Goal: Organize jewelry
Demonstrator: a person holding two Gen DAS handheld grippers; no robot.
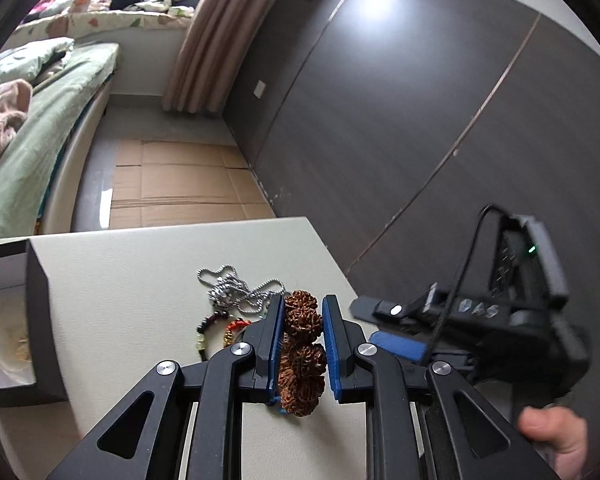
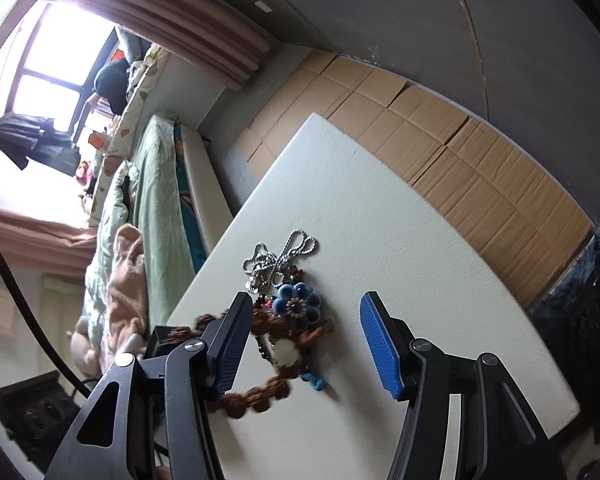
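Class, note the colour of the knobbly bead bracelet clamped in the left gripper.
Reddish brown: the bead bracelet shows best in the left wrist view, between the left gripper pads.

White table (image 2: 420,280), silver chain (image 2: 278,258), blue flower piece (image 2: 298,300), dark box (image 1: 40,320), poss. beads.

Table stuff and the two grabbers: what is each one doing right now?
Left gripper: shut on brown bead bracelet.
Right gripper: open, holding nothing.
Silver chain: lying tangled on the table.
Box: open.
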